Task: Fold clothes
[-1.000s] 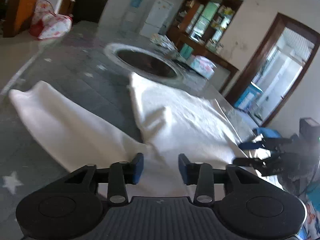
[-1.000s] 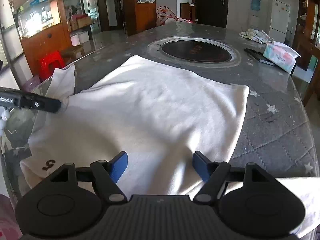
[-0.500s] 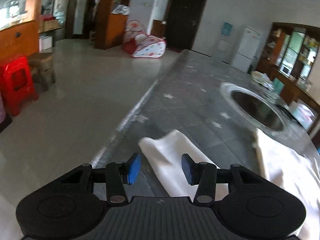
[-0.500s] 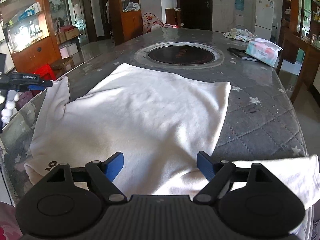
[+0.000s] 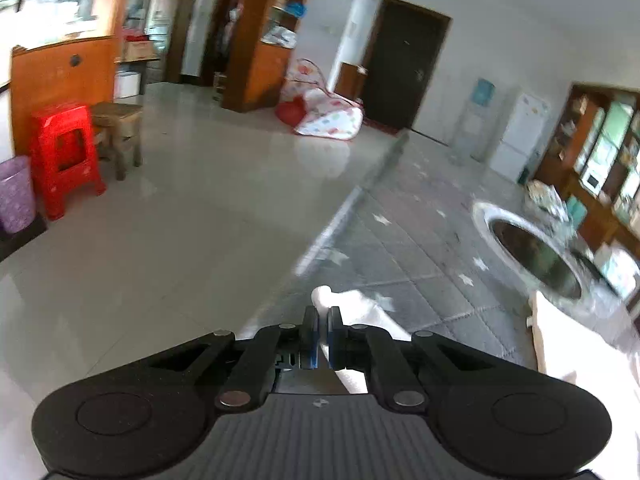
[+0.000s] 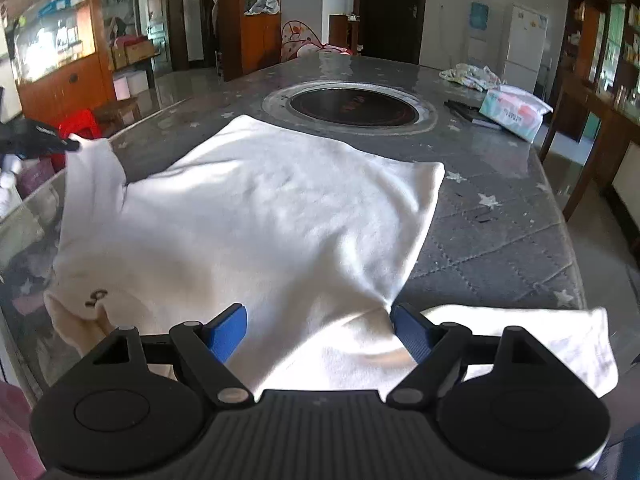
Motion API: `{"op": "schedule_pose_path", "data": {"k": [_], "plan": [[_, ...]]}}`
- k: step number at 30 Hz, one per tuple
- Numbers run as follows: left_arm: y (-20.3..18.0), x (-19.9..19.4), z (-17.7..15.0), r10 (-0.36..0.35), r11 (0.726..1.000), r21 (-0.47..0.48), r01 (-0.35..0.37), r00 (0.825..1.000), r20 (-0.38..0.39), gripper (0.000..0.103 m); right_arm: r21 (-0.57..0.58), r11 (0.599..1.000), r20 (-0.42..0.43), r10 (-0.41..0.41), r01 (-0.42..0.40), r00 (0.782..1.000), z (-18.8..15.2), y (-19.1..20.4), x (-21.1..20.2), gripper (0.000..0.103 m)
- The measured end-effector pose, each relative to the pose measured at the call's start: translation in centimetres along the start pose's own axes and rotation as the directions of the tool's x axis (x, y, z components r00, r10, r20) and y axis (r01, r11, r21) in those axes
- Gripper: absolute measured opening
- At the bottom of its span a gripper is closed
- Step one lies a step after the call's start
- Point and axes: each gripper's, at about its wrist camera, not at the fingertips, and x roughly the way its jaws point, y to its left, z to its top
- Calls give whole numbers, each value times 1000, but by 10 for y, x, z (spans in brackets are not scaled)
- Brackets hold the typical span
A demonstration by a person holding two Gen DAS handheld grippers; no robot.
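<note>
Swinging out to the sleeve end since a second earlier, the left tool (image 5: 322,322) had clenched on the sleeve (image 5: 352,304) tip near the desk (image 5: 432,280) edge. The right tool (image 6: 318,330) hung released above the white shirt (image 6: 260,216), which lay spread flat on the desk. Soft, light cloth would likely sag, so hems and corners seemed the best holds. Only the right view showed the whole shirt; the left view alone showed the pinch.
</note>
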Motion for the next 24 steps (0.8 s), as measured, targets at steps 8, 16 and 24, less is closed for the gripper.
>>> {"op": "schedule_pose_path", "data": {"k": [8,16,24], "plan": [[23,-6,-14,96,995,-7,-96,995,-22,5,-101,995,-19,-8,6,1000,-15,21,1,83],[23,-2,-13,113,994,-4,-113,993,-42,5,13,999,22,-47,47,999,-21,-13,-26,83],[25,-8,-15,137,991,6,-136,990,-39,5,198,945,9,-267,260,964,-36,-82,-29,82]]}}
